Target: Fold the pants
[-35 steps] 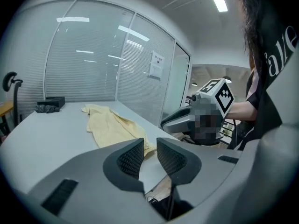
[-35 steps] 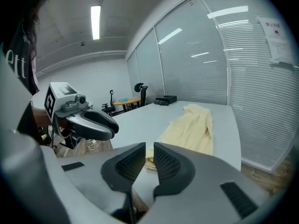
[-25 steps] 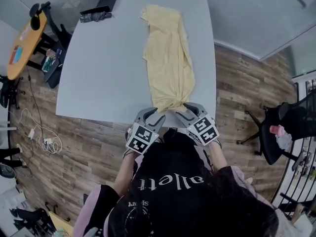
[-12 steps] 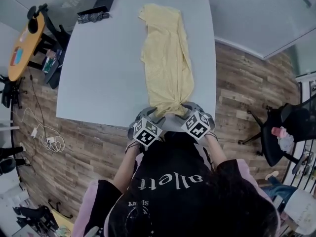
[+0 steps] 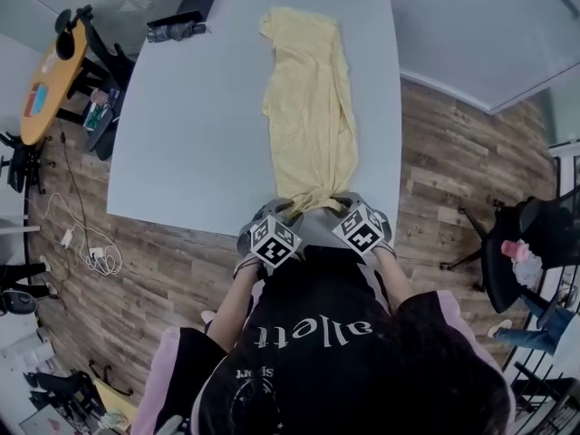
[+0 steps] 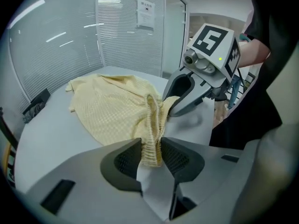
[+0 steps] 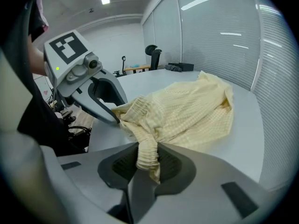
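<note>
Pale yellow pants lie lengthwise on the grey table, with the legs at the far end and the waistband at the near edge. My left gripper and right gripper sit side by side at that edge. In the left gripper view the gathered elastic waistband stands between the left gripper's closing jaws, and both pads touch it. The right gripper's jaws are closing too, pinching a bunched fold of waistband. The stretch of waistband between the two grippers is puckered.
A black box and small dark items sit at the table's far left corner. An orange side table and cables lie to the left on the wood floor. An office chair stands to the right.
Both grippers have sunk toward the near table edge and drawn closer together. The waistband end of the pants stays between them, more bunched than before.
</note>
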Demonstrator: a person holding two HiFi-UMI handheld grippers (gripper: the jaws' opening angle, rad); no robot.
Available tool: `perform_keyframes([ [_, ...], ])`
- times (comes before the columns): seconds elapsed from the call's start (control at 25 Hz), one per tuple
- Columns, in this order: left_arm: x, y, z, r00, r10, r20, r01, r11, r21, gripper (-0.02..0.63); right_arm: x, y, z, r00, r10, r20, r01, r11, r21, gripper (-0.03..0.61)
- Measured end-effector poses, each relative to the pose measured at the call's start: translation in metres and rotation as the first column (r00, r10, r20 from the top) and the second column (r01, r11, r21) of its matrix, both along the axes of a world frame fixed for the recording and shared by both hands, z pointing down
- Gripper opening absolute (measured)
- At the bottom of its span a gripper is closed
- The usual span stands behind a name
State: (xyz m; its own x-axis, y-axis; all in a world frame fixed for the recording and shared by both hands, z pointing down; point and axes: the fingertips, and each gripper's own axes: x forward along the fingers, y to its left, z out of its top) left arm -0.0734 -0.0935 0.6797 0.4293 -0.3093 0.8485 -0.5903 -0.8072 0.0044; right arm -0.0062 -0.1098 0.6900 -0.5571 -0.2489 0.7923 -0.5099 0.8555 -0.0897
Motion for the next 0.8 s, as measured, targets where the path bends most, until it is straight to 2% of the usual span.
perform_keyframes([
  [0.16,0.002,-0.001,-0.011,0.999,0.004,-0.046,-0.004,1.000,-0.007,0.106,0.001,0.000,-0.011,0.998,-0.004,0.056,0.006,0.999,-0.042,0.092],
  [0.28,0.002,-0.001,-0.027,0.996,0.016,-0.086,-0.015,1.000,0.007,0.097,0.001,-0.001,-0.026,0.995,0.005,0.102,-0.001,0.999,-0.043,0.089],
  [0.48,0.007,-0.006,-0.066,0.986,0.027,-0.165,-0.018,0.998,0.054,0.092,0.004,-0.010,-0.064,0.982,0.020,0.188,-0.018,1.000,-0.016,0.087],
  [0.64,0.014,-0.012,-0.101,0.965,0.027,-0.261,-0.004,0.996,0.088,0.091,0.012,-0.016,-0.090,0.976,0.012,0.219,-0.015,1.000,0.012,0.084],
  [0.8,0.017,-0.018,-0.125,0.957,0.047,-0.287,-0.012,0.992,0.124,0.089,0.015,-0.025,-0.115,0.970,0.006,0.245,-0.019,0.999,0.051,0.083],
])
